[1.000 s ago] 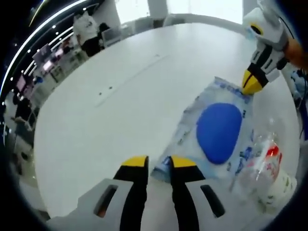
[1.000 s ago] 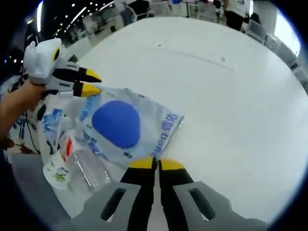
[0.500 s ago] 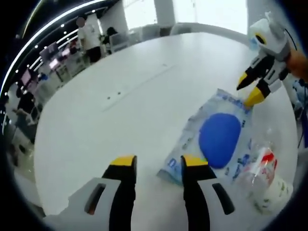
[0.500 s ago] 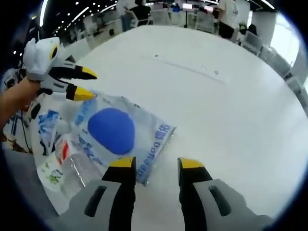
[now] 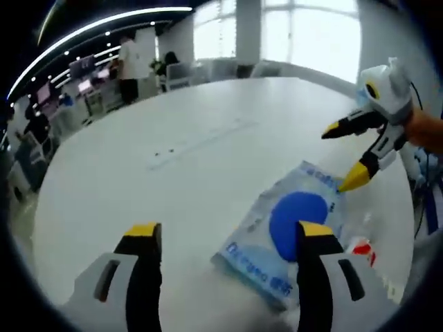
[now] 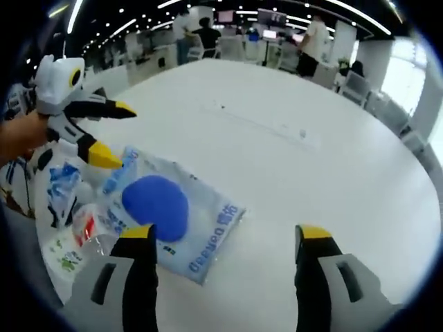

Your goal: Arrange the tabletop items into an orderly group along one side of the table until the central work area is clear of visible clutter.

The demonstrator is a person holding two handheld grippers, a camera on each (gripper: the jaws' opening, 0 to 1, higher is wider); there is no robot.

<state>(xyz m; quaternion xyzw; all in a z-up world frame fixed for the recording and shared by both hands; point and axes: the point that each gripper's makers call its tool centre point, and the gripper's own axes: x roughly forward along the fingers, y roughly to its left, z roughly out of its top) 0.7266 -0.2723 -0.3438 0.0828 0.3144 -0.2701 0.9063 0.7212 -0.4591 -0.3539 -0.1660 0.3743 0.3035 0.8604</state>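
People [image 6: 315, 43] stand and sit among desks and chairs [image 6: 356, 84] beyond the table's far edge; monitors [image 5: 82, 67] glow along a dim wall; ceiling light strips [image 5: 90, 26] curve overhead; bright windows [image 5: 297, 31] fill the far side.

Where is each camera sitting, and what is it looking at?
Left gripper view: rides the left gripper, looking along its open jaws across the white table at the plastic bag; the right gripper and a bit of hand come in from the right.
Right gripper view: rides the right gripper, jaws open, facing the bag from the other side; the left gripper and a hand show at left.
Both share the bag, the table, and the office behind.
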